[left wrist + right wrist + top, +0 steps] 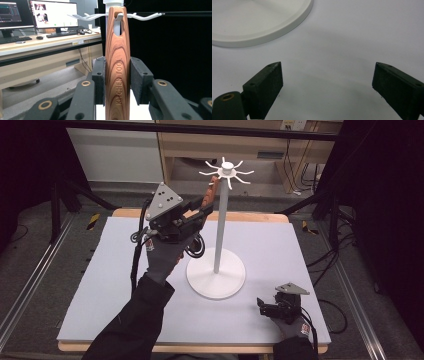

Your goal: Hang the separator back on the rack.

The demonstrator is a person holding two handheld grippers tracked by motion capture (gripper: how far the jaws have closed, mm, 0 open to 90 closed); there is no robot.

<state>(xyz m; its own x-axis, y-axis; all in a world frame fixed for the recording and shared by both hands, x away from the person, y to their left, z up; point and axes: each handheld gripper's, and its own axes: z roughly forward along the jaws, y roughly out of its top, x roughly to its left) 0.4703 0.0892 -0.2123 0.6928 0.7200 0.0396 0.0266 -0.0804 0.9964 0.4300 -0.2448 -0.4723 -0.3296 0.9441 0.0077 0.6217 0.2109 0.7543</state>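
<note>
While clamped, wooden handle [117,72] upright.

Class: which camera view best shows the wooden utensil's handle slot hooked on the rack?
The left gripper view: the wooden utensil fills the centre, its slot over a white hook. The high view shows it small, partly hidden behind the left gripper.

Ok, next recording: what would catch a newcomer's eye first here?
The tall white hook stand at the table's centre, with its ring of curved hooks on top. The left tongs are raised to those hooks, shut on a wooden kitchen tool handle whose hanging slot sits around one hook. The right tongs rest open near the table's front right edge, beside the stand's round base.
</note>
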